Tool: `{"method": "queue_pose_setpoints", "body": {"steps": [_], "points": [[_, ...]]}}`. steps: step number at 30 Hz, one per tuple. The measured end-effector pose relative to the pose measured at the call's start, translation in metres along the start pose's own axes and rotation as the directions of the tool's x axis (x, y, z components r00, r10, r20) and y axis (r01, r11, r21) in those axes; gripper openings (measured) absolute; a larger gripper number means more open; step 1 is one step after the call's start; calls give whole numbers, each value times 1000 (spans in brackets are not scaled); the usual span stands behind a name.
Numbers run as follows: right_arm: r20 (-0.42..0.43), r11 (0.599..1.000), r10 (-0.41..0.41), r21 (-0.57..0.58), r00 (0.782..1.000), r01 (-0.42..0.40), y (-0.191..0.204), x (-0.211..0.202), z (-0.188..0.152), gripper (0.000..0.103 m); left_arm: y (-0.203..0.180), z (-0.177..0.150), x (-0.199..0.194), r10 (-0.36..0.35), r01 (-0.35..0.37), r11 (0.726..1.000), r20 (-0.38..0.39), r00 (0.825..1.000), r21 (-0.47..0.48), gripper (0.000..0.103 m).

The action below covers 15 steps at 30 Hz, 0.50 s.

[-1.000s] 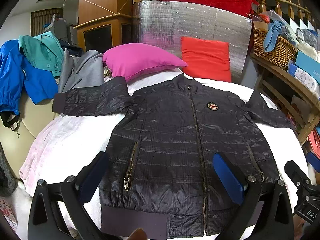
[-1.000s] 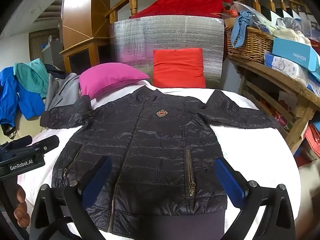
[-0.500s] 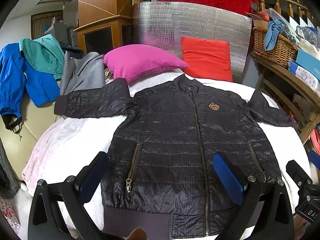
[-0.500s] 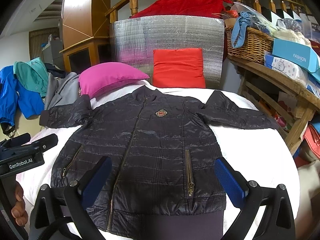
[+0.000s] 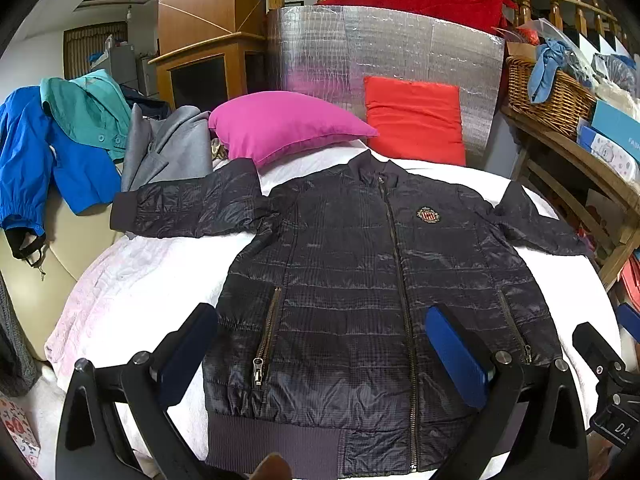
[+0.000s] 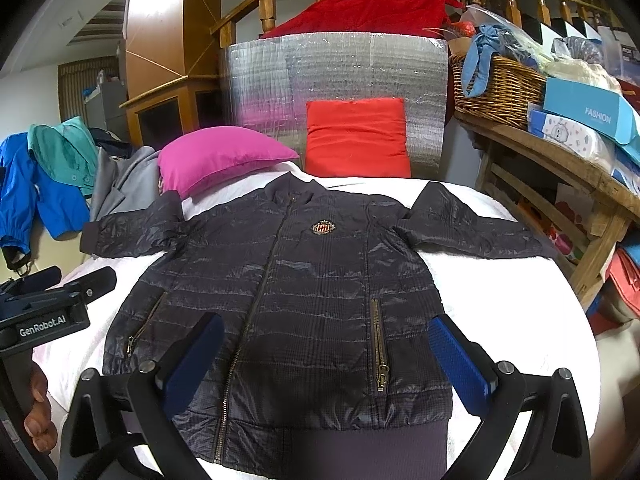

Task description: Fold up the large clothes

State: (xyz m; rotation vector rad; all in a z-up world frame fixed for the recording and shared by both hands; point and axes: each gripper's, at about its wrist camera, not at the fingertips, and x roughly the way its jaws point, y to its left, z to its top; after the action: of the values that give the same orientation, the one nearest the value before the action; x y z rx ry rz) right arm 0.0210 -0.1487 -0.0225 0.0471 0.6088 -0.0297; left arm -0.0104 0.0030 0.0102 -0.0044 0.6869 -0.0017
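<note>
A dark jacket (image 5: 360,280) lies flat on the white bed (image 5: 132,280) (pillows behind), both grippers' jaws wide.

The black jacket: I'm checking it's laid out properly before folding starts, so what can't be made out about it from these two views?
- Black jacket, hem: in the left wrist view the bottom edge cuts it off; in the right wrist view the right gripper fingers cover its corners.
- Far sleeve cuff: runs over the bed's edge, its end unseen.
- Chest badge: too small to read.
- Back of the jacket: face down, hidden in both views.
</note>
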Motion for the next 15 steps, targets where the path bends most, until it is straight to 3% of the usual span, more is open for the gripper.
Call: {"method": "queue_pose_setpoints", "body": {"steps": [8, 15], "points": [[3, 1000, -1, 1, 1000, 1, 0, -2, 0, 103, 3, 0, -2, -46, 46, 998, 1, 999, -35, 103], [4, 1000, 1, -3, 1000, -1, 3, -5, -1, 103, 1, -1, -2, -42, 42, 999, -3, 999, -31, 103]]}}
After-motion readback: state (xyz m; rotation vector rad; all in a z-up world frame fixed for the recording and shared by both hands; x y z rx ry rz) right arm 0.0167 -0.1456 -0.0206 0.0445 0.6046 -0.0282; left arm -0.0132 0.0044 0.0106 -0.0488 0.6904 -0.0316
